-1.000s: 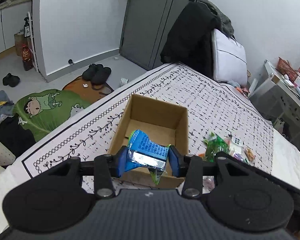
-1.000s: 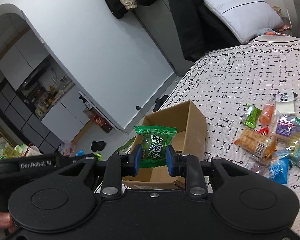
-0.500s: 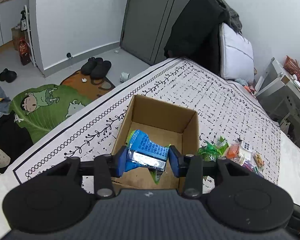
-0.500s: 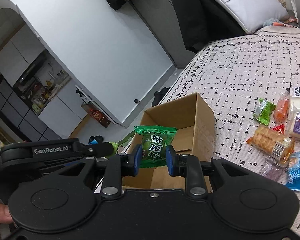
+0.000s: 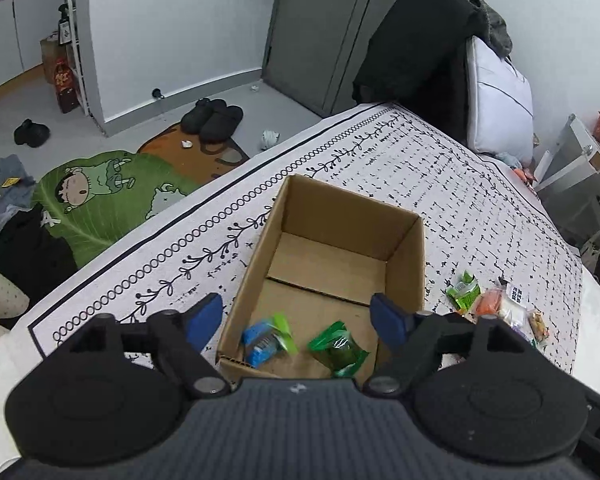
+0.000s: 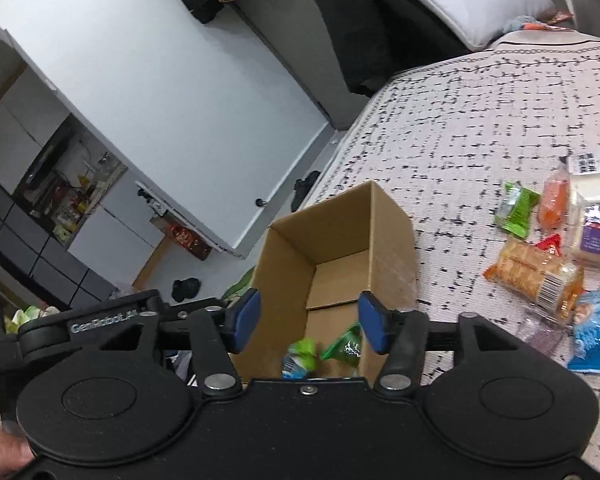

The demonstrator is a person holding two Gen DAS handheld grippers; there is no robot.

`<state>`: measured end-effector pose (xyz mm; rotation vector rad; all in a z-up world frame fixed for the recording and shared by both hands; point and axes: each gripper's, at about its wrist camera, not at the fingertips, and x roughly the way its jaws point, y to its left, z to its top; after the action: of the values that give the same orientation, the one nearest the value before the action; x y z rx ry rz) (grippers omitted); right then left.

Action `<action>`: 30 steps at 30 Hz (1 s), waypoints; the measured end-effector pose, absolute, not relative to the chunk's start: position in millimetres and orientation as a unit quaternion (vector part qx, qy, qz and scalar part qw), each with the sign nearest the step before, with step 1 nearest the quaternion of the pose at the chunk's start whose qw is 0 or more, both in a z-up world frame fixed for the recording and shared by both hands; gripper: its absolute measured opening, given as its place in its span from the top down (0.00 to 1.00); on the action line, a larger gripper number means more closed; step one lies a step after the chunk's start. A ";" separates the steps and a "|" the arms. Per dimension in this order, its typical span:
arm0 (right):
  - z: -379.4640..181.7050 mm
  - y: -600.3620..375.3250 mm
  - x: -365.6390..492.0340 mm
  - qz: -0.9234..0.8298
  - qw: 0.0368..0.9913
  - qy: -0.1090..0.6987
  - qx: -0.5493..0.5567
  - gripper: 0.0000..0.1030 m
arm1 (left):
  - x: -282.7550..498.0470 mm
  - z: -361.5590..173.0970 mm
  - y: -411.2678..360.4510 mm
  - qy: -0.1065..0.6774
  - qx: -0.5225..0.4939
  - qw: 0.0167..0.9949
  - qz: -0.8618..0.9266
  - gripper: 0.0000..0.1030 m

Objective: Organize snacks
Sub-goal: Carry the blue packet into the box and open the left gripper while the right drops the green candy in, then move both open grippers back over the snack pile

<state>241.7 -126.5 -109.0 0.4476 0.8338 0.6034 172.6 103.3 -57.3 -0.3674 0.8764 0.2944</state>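
Both packets have dropped since a second ago: the blue snack packet and the green snack packet now lie side by side on the near floor of the cardboard box on the bed. The left claw and right claw hang above it, spread wide and empty. More snacks lie scattered to the right of the box.

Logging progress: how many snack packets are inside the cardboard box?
2: a blue packet near the front-left of the cardboard box, and a green packet right of it. The near wall may hide more.
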 end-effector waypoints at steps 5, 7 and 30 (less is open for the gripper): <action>-101.4 -133.3 234.3 0.262 0.857 0.396 0.203 0.26 | 165.3 -52.3 102.3 0.428 -0.185 0.872 0.148 0.18; -97.4 -136.3 231.9 0.256 0.861 0.394 0.197 0.21 | 160.6 -49.2 99.4 0.427 -0.181 0.873 0.150 0.17; -63.0 -203.2 205.6 0.158 0.889 0.405 0.143 0.04 | 127.7 -14.7 41.6 0.389 -0.170 0.898 0.118 0.00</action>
<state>205.6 -203.2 -63.0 0.2979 0.8415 0.3291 127.7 41.6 -14.7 -0.3518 0.8067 0.2438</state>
